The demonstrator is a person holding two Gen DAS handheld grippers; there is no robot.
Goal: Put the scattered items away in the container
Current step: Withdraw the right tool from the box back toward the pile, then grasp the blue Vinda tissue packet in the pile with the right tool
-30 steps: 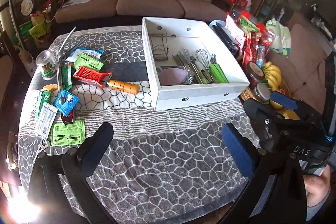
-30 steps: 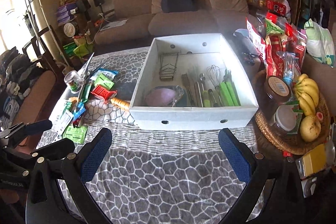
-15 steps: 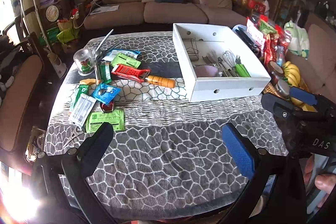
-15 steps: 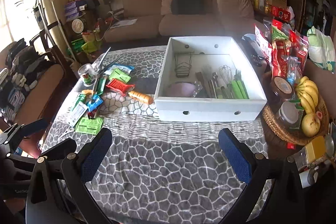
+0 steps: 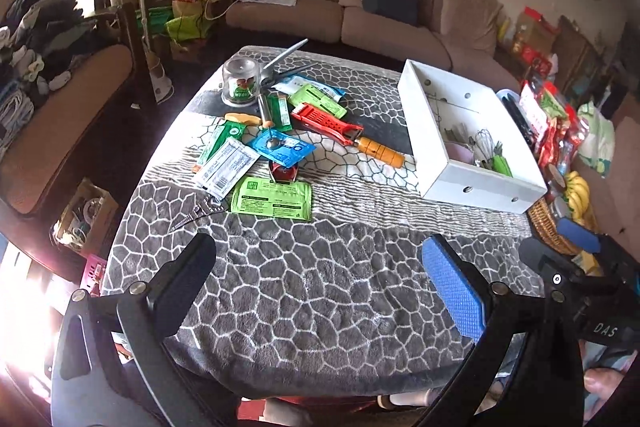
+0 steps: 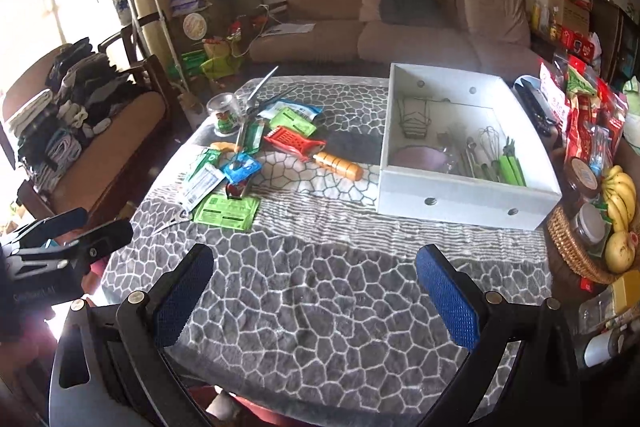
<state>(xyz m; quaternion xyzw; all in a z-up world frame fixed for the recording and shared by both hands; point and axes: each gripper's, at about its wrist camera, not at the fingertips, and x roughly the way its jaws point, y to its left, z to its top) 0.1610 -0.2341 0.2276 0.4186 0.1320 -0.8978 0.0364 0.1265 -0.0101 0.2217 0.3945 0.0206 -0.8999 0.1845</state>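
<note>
Hovering over bare near table edge (image 5: pixel 320 367): both tools spread, left tool (image 5: pixel 320 279), right tool (image 6: pixel 316 283).

White box (image 5: pixel 476 183) wall hides the utensils' (image 5: pixel 486 151) lower ends.

We see daylight pouring in from the left of both frames, blown out to white at the upper left and again at the lower left corner of the left wrist view. The table (image 5: pixel 304 291) is evenly lit at centre, with a soft shadow band across its middle. The sofa (image 6: pixel 404 27) at the top looks hazy in the right wrist view. Fisheye bending curves every edge, and the corners fall to black.
</note>
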